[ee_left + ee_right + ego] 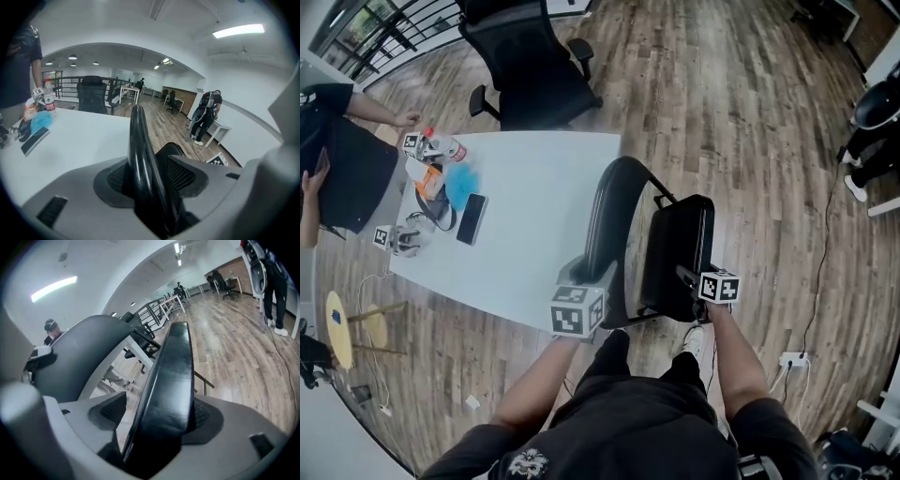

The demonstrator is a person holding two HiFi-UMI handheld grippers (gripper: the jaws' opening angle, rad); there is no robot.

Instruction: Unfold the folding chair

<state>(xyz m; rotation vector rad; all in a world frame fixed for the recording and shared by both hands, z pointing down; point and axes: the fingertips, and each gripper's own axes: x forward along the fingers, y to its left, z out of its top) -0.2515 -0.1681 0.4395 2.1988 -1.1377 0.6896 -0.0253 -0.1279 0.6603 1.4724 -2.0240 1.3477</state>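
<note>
The black folding chair stands on the wood floor beside the table, partly spread. Its curved backrest (612, 220) is to the left and its flat seat panel (680, 246) to the right. My left gripper (596, 281) grips the backrest's rim, and in the left gripper view the glossy black rim (140, 154) runs up between the pads of that gripper (150, 180). My right gripper (687, 277) is shut on the seat's near edge. In the right gripper view the seat panel (171, 376) fills the gap of that gripper (161, 418), with the backrest (79, 357) to its left.
A white table (534, 216) stands close to the chair's left, bearing a bottle (445, 145), a blue cloth, a phone (472, 218) and other small items. A black office chair (530, 66) is behind it, a seated person (337, 150) at the left. A cable and socket strip (792, 359) lie right.
</note>
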